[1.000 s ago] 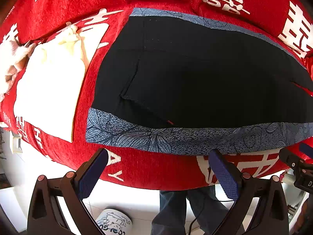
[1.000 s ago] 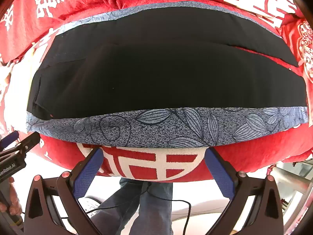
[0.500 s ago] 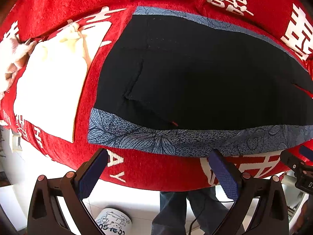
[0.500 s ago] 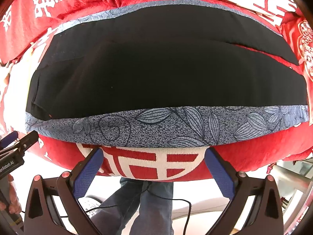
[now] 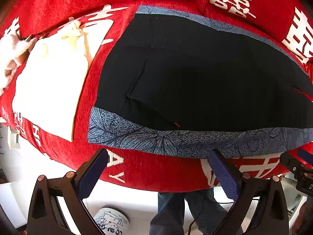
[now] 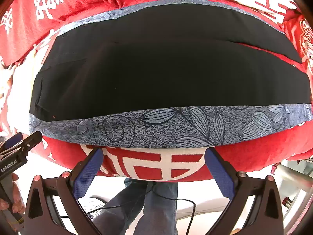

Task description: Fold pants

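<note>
The black pants (image 5: 205,82) with a blue leaf-print side band (image 6: 176,127) are lying flat along the near edge of the red blanket (image 5: 156,168). Both grippers are hovering just off that edge — the left gripper (image 5: 158,168) near the waist end, the right gripper (image 6: 154,166) farther along the leg — jaws spread wide, gripping nothing. A folded cream cloth (image 5: 50,90) is sitting toward the blanket's left edge, beside the waist.

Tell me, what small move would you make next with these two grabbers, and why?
Probably ease both forward and down onto the near edge of the black pants, along the grey leaf-print side stripe. The pants lie flat and unfolded on the red blanket, and the left gripper and right gripper hover short of that stripe, jaws open and holding nothing.
</note>
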Action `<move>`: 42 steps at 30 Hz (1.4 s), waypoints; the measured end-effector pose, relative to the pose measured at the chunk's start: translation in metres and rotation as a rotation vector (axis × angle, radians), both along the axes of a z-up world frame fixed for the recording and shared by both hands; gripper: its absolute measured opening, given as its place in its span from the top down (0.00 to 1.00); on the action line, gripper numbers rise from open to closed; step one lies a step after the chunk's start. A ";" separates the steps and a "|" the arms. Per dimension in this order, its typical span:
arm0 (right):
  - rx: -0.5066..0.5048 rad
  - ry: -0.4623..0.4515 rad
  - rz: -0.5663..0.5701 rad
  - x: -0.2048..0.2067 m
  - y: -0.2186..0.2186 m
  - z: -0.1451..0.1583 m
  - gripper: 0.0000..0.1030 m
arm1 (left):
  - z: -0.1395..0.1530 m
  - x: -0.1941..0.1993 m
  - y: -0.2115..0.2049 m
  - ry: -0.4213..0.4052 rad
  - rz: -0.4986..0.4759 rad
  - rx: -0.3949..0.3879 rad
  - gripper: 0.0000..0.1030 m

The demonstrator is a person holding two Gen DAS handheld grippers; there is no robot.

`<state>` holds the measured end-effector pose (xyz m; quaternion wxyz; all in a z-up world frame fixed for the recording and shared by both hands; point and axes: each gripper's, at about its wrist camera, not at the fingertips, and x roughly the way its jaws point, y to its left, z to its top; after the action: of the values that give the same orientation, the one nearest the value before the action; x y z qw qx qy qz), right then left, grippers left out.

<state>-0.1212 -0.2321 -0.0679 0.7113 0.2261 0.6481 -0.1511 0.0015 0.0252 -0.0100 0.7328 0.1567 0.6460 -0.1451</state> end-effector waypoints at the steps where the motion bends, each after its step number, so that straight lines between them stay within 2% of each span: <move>1: 0.001 -0.002 0.000 0.000 0.000 0.000 0.00 | 0.000 0.000 0.001 -0.001 0.002 -0.004 0.00; 7: 0.043 -0.036 -0.010 -0.002 0.001 0.000 0.00 | -0.002 0.007 0.009 0.016 0.026 -0.050 0.00; 13: 0.033 -0.028 -0.013 -0.003 -0.001 -0.001 0.00 | -0.003 0.009 0.012 0.004 0.016 -0.032 0.00; 18: 0.088 -0.073 -0.029 -0.005 -0.002 -0.001 0.00 | -0.004 0.011 0.022 0.017 0.035 -0.100 0.00; 20: 0.175 -0.115 -0.042 -0.006 0.000 -0.005 0.00 | -0.006 0.012 0.029 0.023 0.050 -0.145 0.00; 25: 0.505 -0.245 -0.107 -0.009 0.014 -0.035 0.00 | -0.014 0.009 0.051 0.069 0.101 -0.267 0.00; 29: 0.639 -0.260 -0.158 -0.008 0.034 -0.074 0.18 | -0.028 0.007 0.068 0.125 0.148 -0.348 0.00; 34: 0.725 -0.319 -0.255 -0.010 0.038 -0.105 0.23 | -0.045 0.011 0.081 0.167 0.196 -0.417 0.00; 37: 0.806 -0.391 -0.323 -0.006 0.036 -0.114 0.33 | -0.056 0.016 0.086 0.189 0.232 -0.458 0.00; 38: 0.835 -0.412 -0.348 -0.003 0.034 -0.115 0.46 | -0.059 0.017 0.087 0.195 0.242 -0.467 0.00; 39: 0.860 -0.425 -0.366 0.000 0.033 -0.116 0.67 | -0.062 0.018 0.086 0.205 0.255 -0.481 0.00; 41: 0.882 -0.438 -0.384 0.008 0.034 -0.115 0.89 | -0.064 0.020 0.085 0.222 0.279 -0.507 0.00; 42: 0.866 -0.452 -0.371 0.010 0.034 -0.107 0.90 | -0.064 0.021 0.085 0.221 0.288 -0.518 0.00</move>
<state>-0.1116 -0.1979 -0.1748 0.6361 0.6374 0.4306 0.0600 0.0227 0.1101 -0.0737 0.6868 -0.1452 0.6787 -0.2157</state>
